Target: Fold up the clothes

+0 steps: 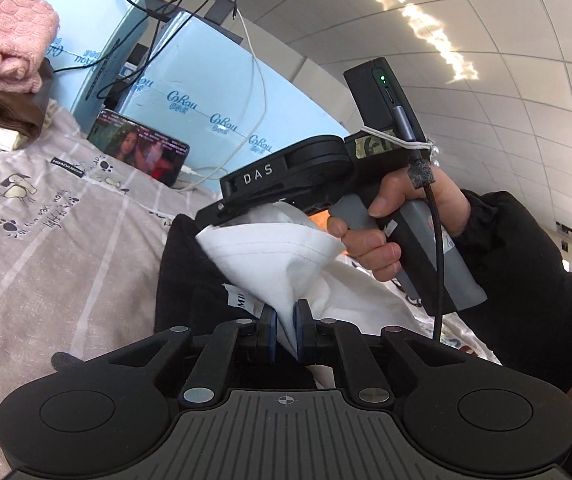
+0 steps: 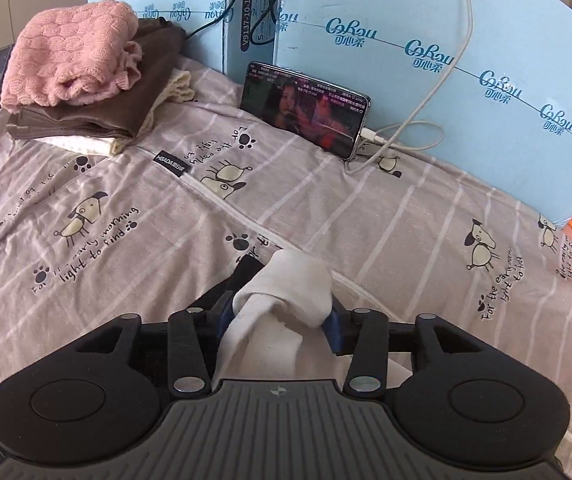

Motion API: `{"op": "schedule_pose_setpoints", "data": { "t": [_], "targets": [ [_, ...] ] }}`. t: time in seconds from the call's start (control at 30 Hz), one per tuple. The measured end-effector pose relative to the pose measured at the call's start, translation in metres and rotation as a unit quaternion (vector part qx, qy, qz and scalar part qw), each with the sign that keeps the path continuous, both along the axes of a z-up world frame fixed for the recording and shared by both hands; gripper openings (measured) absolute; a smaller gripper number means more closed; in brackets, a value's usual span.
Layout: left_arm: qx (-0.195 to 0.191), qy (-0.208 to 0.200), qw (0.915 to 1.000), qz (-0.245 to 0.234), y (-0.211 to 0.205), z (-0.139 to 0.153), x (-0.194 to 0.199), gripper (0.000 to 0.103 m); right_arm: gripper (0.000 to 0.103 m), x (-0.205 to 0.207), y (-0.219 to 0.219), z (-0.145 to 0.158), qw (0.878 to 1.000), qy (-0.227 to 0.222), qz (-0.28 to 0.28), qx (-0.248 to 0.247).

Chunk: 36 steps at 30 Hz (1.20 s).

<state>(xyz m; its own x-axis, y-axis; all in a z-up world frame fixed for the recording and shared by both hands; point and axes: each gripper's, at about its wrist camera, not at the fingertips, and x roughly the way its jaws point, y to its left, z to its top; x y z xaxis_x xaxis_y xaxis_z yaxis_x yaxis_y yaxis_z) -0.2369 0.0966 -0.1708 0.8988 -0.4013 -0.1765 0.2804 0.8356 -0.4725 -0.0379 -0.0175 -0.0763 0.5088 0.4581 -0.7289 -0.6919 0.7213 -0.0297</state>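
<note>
The left hand-held gripper (image 1: 285,330) has its blue pads close against a pinched fold of the white garment (image 1: 282,256), grasping it; the cloth fans upward and away from the jaws to the right hand-held gripper (image 1: 222,216), which a person's hand (image 1: 370,240) holds by its grey grip just above and ahead. In the right wrist view the right hand-held gripper (image 2: 284,312) stands wider, a rolled bunch of the same white garment (image 2: 290,280) filling the gap and touching both pads, so it looks held, though loosely. The garment's long axis runs between the two grippers, both ends lifted off the bed (image 2: 326,216); I judge the next move turns on laying that span flat ahead. The cloth is thin, smooth cotton with a stitched hem, over something black. Beyond lie a printed bedsheet, a propped phone (image 2: 306,110), and a stack topped by a pink knit (image 2: 74,52).
</note>
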Motion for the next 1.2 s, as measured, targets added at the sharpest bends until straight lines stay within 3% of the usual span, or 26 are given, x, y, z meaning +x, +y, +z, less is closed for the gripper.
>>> {"op": "schedule_pose_setpoints", "data": {
  "t": [0.03, 0.1, 0.17, 0.33, 0.53, 0.67, 0.73, 0.77, 0.8, 0.87, 0.9, 1.03, 1.2],
  "targets": [
    [-0.001, 0.001, 1.0000, 0.000, 0.001, 0.000, 0.000, 0.028, 0.057, 0.001, 0.000, 0.003, 1.000, 0.006, 0.004, 0.014],
    [-0.008, -0.003, 1.0000, -0.001, 0.003, 0.001, -0.001, 0.072, 0.065, 0.000, -0.005, 0.011, 0.998, 0.010, 0.016, 0.054],
    [-0.017, -0.008, 0.9998, 0.001, 0.005, 0.002, -0.001, 0.085, 0.071, -0.001, -0.015, 0.020, 0.994, 0.013, 0.028, 0.103],
    [0.013, -0.006, 0.9992, 0.036, 0.002, 0.011, -0.001, 0.091, 0.081, -0.004, -0.055, 0.034, 0.979, -0.002, 0.023, 0.202],
    [0.019, -0.002, 0.9967, 0.079, 0.013, 0.032, 0.016, 0.095, 0.082, -0.002, -0.103, 0.019, 0.969, 0.006, -0.006, 0.245],
    [0.056, 0.029, 0.9968, 0.049, 0.011, 0.046, 0.044, 0.095, 0.082, 0.000, -0.130, 0.000, 0.960, 0.027, -0.030, 0.277],
    [0.094, 0.057, 0.9938, 0.016, 0.002, 0.048, 0.057, 0.093, 0.082, 0.001, -0.141, -0.009, 0.956, 0.035, -0.038, 0.289],
    [0.115, 0.070, 0.9909, 0.006, -0.002, 0.049, 0.059, 0.085, 0.082, 0.001, -0.146, -0.012, 0.955, 0.038, -0.041, 0.293],
    [0.134, 0.081, 0.9878, -0.003, -0.006, 0.049, 0.061, 0.058, 0.082, 0.000, -0.150, -0.014, 0.954, 0.038, -0.043, 0.294],
    [0.157, 0.091, 0.9832, -0.017, -0.011, 0.049, 0.059, 0.019, 0.083, -0.001, -0.157, -0.018, 0.953, 0.036, -0.047, 0.297],
    [0.162, 0.093, 0.9822, -0.017, -0.011, 0.049, 0.054, 0.012, 0.083, -0.001, -0.158, -0.019, 0.953, 0.035, -0.047, 0.298],
    [0.167, 0.098, 0.9808, 0.020, -0.002, 0.054, 0.030, 0.007, 0.083, -0.001, -0.164, -0.020, 0.951, 0.034, -0.041, 0.306],
    [0.205, 0.146, 0.9667, 0.046, 0.002, 0.041, 0.012, 0.008, 0.083, -0.001, -0.165, -0.021, 0.951, 0.037, -0.043, 0.305]
  ]
}}
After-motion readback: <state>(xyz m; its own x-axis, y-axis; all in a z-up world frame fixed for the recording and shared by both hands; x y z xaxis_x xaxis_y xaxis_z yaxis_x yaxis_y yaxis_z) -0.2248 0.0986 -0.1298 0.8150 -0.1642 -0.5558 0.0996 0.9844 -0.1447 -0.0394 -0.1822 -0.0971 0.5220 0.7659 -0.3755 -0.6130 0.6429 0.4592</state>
